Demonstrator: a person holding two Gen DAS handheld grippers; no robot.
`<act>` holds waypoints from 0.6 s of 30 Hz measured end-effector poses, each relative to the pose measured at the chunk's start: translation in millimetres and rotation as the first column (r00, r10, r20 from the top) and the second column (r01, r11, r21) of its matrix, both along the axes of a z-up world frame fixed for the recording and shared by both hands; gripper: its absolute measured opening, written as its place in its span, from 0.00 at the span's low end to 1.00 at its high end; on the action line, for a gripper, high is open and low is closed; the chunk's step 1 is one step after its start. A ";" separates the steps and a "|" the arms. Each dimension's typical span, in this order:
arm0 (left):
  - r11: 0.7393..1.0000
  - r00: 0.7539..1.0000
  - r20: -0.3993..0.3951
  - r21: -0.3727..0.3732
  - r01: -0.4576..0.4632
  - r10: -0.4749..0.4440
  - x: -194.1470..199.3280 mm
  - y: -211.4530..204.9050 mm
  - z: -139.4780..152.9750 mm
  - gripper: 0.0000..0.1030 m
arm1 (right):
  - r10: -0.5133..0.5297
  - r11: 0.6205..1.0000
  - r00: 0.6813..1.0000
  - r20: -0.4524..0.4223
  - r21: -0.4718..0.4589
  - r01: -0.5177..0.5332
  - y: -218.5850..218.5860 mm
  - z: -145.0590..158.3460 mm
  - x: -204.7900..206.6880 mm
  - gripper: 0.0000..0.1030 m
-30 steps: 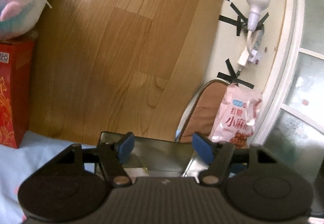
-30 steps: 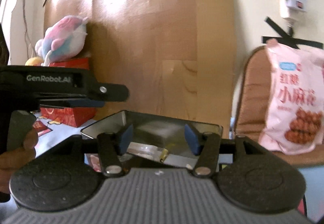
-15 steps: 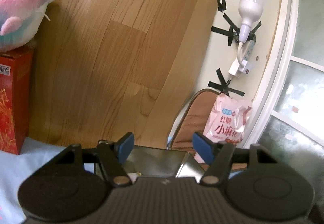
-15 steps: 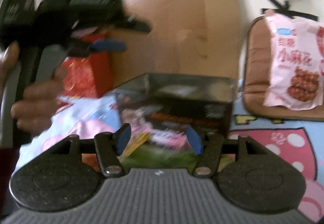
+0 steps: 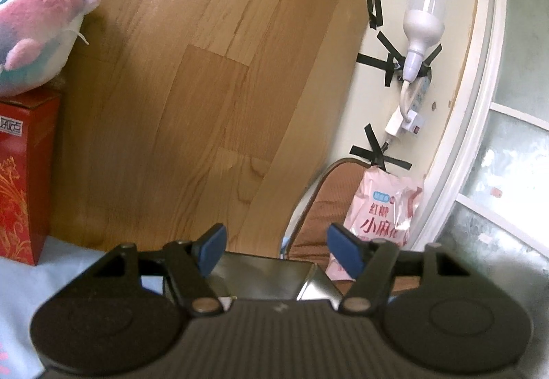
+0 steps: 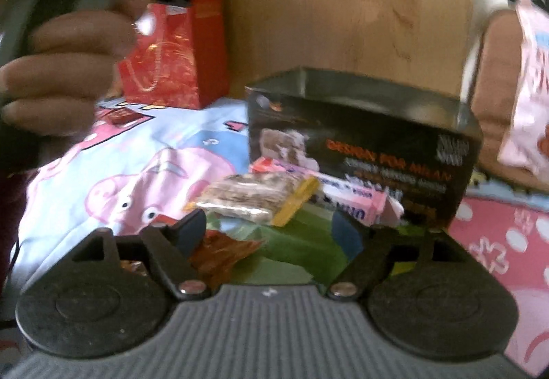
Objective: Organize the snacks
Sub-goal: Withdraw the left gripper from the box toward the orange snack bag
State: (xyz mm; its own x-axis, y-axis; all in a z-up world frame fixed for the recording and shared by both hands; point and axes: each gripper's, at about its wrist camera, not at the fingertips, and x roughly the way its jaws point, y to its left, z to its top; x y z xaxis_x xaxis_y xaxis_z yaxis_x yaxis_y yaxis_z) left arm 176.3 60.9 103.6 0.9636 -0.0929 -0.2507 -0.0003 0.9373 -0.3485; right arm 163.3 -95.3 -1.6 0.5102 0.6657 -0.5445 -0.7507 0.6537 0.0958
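- Left wrist view: left hand-held gripper (image 5: 276,250) spread about halfway, nothing between the pads; it points out over the far rim of the open black box (image 5: 267,276), which lies just under its fingers; judged parked clear so the other hand can work; pink snack bag (image 5: 381,211) leans on a brown cushion (image 5: 319,207) beyond.
- Right wrist view: right hand-held gripper (image 6: 274,231), jaws just opened wide, empty; snack pile (image 6: 267,197) lies just ahead of the pads, against the box's front, likely the next pick.
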 end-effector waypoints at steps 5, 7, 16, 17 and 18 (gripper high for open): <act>1.000 0.999 -0.042 0.017 0.006 -0.005 5.9 -3.8 -4.1 0.65 | -0.016 0.999 1.000 0.024 -0.040 0.017 -7.5 -0.8 -1.3 0.52; 1.000 0.998 -0.062 0.024 0.009 -0.008 9.0 -5.6 -6.5 0.65 | -0.007 0.998 0.999 0.046 -0.055 0.010 -10.0 -1.8 -5.0 0.45; 0.999 0.996 -0.082 0.044 0.022 -0.019 10.7 -9.8 -8.6 0.65 | -0.020 0.998 0.995 0.099 -0.061 0.026 -13.3 -10.6 -6.7 0.47; 0.999 0.996 -0.082 0.044 0.023 -0.020 10.5 -9.7 -8.7 0.65 | -0.020 0.998 0.995 0.095 -0.060 0.026 -13.5 -9.8 -5.6 0.47; 0.999 0.996 -0.083 0.044 0.024 -0.021 10.9 -9.8 -8.7 0.65 | -0.017 0.998 0.995 0.095 -0.063 0.023 -13.5 -9.2 -5.7 0.46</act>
State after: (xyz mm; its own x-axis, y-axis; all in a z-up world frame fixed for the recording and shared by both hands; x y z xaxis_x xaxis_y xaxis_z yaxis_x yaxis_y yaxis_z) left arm 187.2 51.1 95.0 0.9372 -0.1012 -0.3339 -0.0061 0.9521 -0.3058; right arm 157.7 -108.8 -10.8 0.5745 0.6199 -0.5345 -0.7410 0.6713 -0.0179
